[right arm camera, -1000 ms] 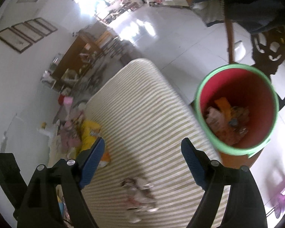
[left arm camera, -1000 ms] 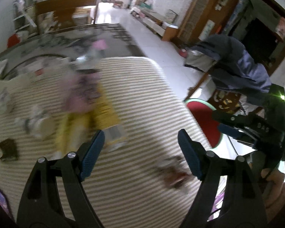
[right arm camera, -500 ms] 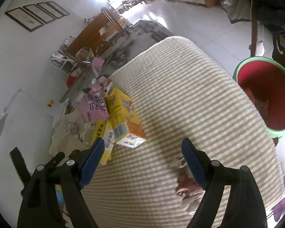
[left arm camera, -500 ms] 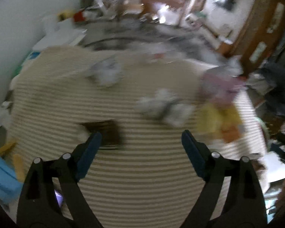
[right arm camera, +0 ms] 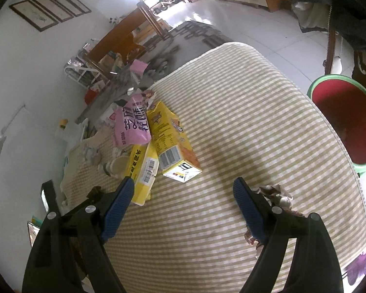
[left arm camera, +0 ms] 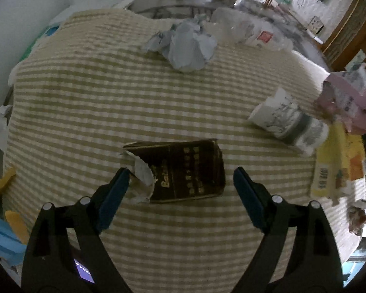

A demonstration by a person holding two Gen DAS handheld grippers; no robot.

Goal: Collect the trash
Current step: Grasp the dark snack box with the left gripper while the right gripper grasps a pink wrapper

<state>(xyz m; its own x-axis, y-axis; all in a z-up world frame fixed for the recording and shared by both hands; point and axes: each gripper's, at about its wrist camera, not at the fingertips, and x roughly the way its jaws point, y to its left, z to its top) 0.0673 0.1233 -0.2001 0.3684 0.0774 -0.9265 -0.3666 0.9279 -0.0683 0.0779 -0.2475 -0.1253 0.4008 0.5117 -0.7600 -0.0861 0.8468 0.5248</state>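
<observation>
A striped cloth covers the table; four framed pictures hang on the white wall.

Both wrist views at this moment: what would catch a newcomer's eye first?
In the left wrist view, a torn dark brown box lies on the striped cloth between the open left gripper fingers, with crumpled pale blue paper beyond it. In the right wrist view, yellow cartons under a pink packet sit left of centre, and a red bin stands off the cloth's right edge.
</observation>
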